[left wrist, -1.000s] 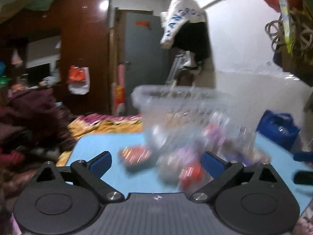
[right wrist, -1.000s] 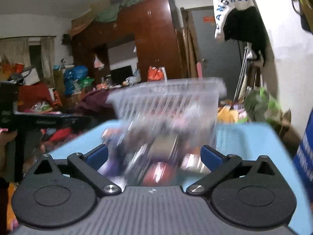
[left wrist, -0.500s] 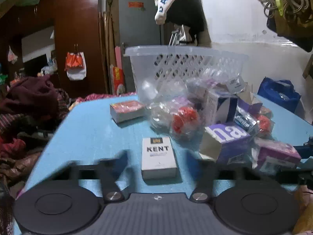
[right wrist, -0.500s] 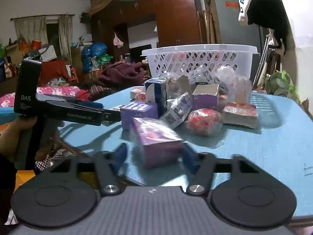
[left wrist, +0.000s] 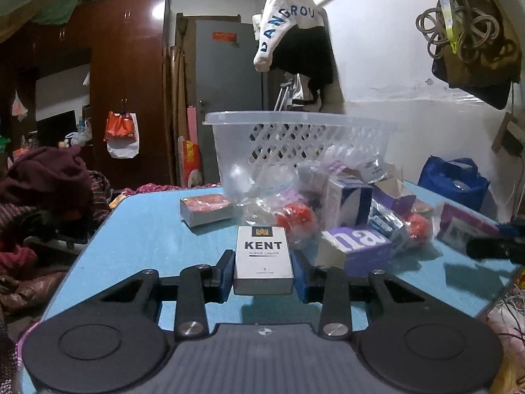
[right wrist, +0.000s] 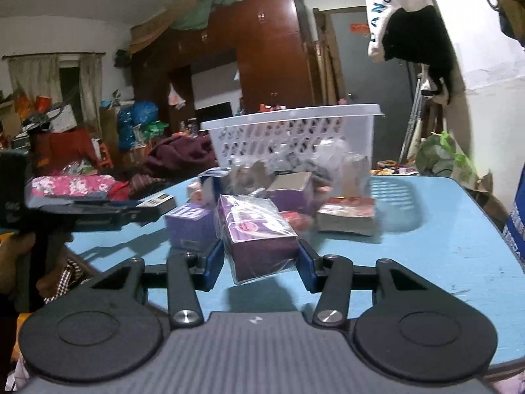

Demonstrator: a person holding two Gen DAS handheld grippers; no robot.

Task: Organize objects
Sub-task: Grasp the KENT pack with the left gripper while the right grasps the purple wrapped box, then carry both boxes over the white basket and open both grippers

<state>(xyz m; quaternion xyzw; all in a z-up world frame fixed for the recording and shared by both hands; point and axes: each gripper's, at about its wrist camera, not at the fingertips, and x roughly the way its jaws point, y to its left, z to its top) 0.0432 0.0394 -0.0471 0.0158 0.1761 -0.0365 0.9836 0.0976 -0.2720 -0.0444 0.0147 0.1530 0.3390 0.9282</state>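
My left gripper (left wrist: 263, 271) is shut on a white Kent cigarette pack (left wrist: 264, 259) lying low over the blue table (left wrist: 141, 239). My right gripper (right wrist: 259, 259) is shut on a purple box wrapped in clear plastic (right wrist: 257, 233) and holds it slightly above the table (right wrist: 426, 239). A white plastic basket (left wrist: 295, 138) stands at the far side, also in the right wrist view (right wrist: 292, 131). Between it and the grippers lies a pile: a purple carton (left wrist: 357, 246), a red-topped box (left wrist: 206, 208), red items in plastic bags (left wrist: 292, 220).
The table ends close on the left and right. Piled clothes (left wrist: 46, 177) lie left of it, a blue bag (left wrist: 456, 180) right. A wardrobe (left wrist: 128, 92) and door (left wrist: 226, 98) stand behind. The other gripper reaches in at the right edge of the left wrist view (left wrist: 495, 246).
Both grippers came down from the basket to the table edge and closed: the left on the Kent pack, the right on the purple wrapped box. The basket now stands upright.
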